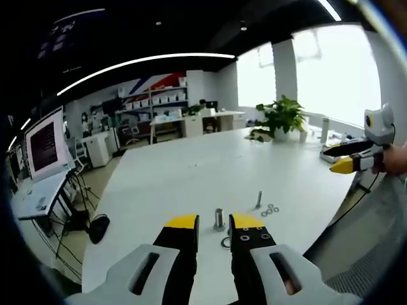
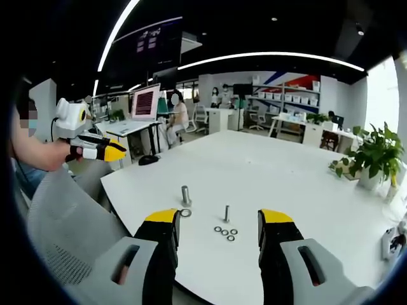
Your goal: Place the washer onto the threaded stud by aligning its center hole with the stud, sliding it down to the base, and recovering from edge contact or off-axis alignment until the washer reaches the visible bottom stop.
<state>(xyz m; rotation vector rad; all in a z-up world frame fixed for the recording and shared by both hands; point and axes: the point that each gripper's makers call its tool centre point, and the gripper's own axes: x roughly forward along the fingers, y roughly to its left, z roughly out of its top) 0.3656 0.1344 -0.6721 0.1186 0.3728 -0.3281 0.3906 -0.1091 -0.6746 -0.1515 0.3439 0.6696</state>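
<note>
Left hand-held gripper (image 1: pixel 214 223): rises from the bottom centre of the left gripper view, yellow-tipped jaws apart with a narrow gap, nothing between them; in the right gripper view it sits at the left edge (image 2: pixel 108 151), held in a person's hand (image 2: pixel 60 152).
Right hand-held gripper (image 2: pixel 220 217): bottom of the right gripper view, jaws wide apart and empty; in the left gripper view it appears at the right edge (image 1: pixel 346 166), above the desk's far side.
Desk (image 1: pixel 191 171): large, white, spreading across the middle of both views.
Thick stud (image 1: pixel 219 219): upright on the desk, just beyond the left jaws' gap; left of centre in the right gripper view (image 2: pixel 186 195).
Large washer (image 1: pixel 226 242): flat on the desk beside the thick stud's base, not on it; also in the right gripper view (image 2: pixel 186 213).
Thin bolt (image 2: pixel 226 213): standing upright, near the middle, apart from the thick stud.
Small washers (image 2: pixel 226 233): a loose cluster lying flat just beside the thin bolt.
Potted plant (image 1: pixel 280 117): far side of the desk, upper right of the left gripper view.
Monitor (image 1: pixel 44 143): left edge, lit.
</note>
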